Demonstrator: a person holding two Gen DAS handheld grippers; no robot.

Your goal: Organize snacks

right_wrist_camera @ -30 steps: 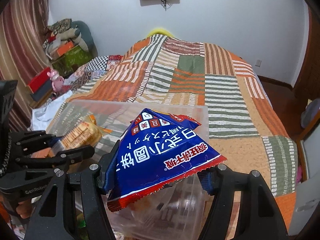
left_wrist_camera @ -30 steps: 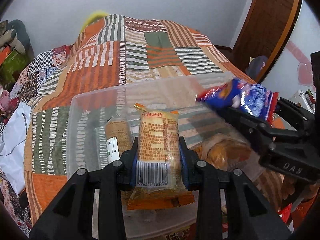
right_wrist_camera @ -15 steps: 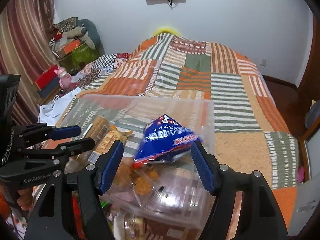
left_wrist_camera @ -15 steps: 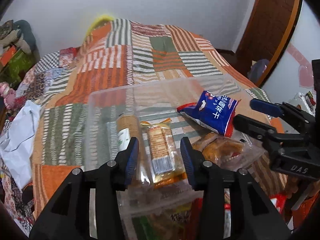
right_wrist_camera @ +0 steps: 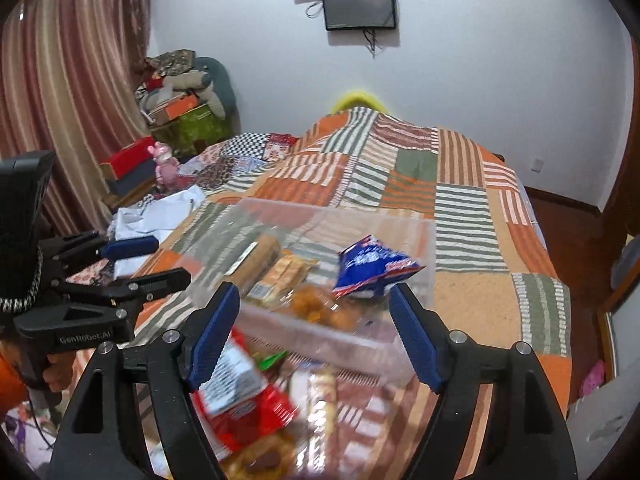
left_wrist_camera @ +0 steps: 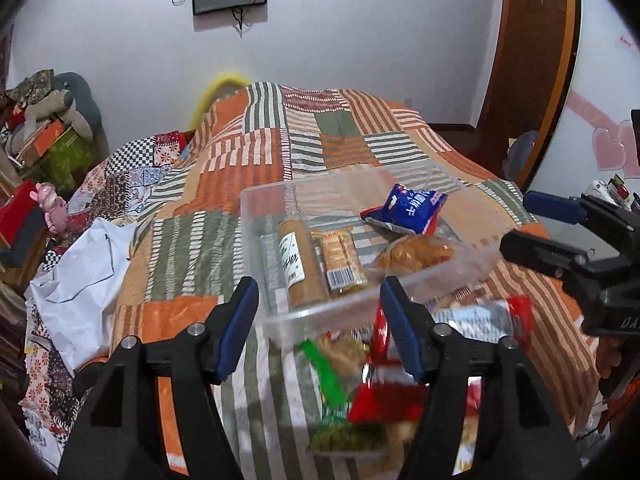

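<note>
A clear plastic bin sits on the patchwork bed. Inside lie a blue snack bag, an orange biscuit pack, a tall brown pack and a clear bag of golden snacks. My left gripper is open and empty, pulled back before the bin. My right gripper is open and empty too. A blurred pile of loose snacks, red, green and white packets, lies in front of the bin.
The bed's orange and green striped quilt stretches behind the bin. A white plastic bag lies left of it. Boxes and toys are stacked at the left wall. A wooden door stands at the right.
Both grippers let go: the orange biscuit pack and the blue bag dropped into the bin. Both grippers then opened wide and drew back and up, away from the bin.
</note>
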